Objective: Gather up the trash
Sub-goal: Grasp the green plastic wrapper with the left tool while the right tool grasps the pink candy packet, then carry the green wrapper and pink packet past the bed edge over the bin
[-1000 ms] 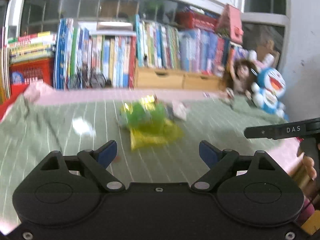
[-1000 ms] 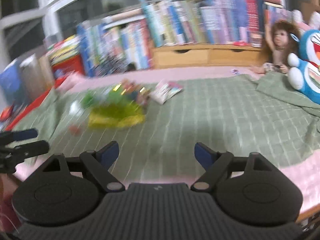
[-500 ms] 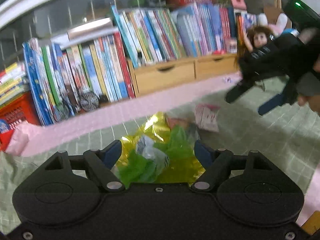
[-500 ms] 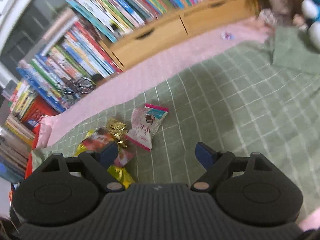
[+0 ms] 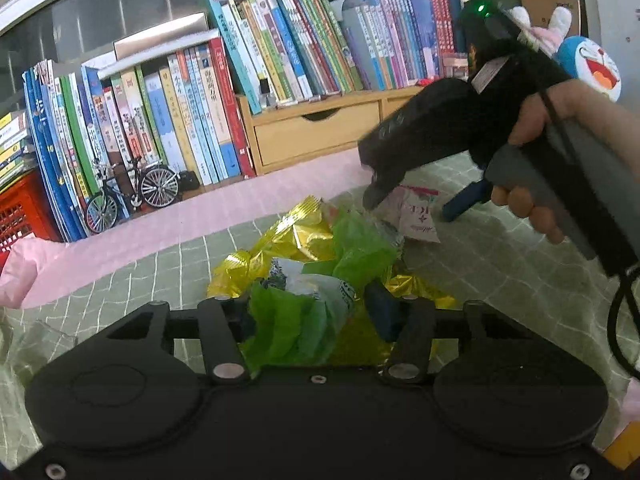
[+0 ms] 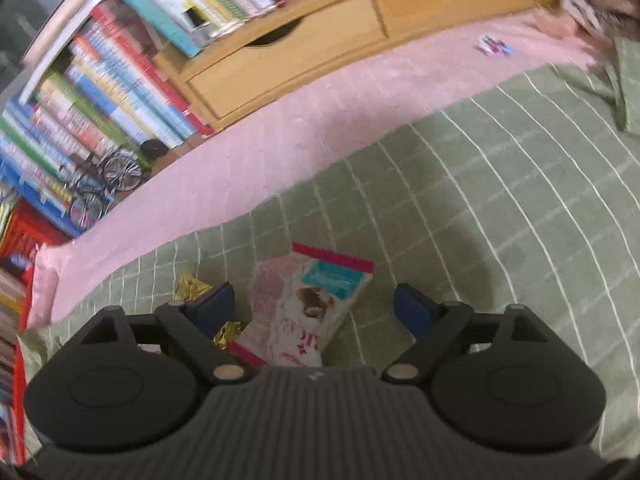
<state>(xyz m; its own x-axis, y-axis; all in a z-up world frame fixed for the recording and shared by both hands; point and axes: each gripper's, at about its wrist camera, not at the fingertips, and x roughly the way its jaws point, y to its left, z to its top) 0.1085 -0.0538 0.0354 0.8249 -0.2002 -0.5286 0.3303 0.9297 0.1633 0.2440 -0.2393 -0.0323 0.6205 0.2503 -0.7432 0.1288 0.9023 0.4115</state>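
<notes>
Green and gold wrappers (image 5: pixel 320 272) lie bunched on the bed (image 6: pixel 500 208); the left gripper (image 5: pixel 312 312), jaws just closing, pinches them to lift. The right gripper (image 6: pixel 316 308) stands wide astride the pink packet (image 6: pixel 304 304), ready to grasp.

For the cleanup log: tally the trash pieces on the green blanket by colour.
Green wrapper: 1
Gold foil wrapper: 1
Pink-and-white packet: 1
Total: 3, as far as the crumpled heap lets me tell.
</notes>
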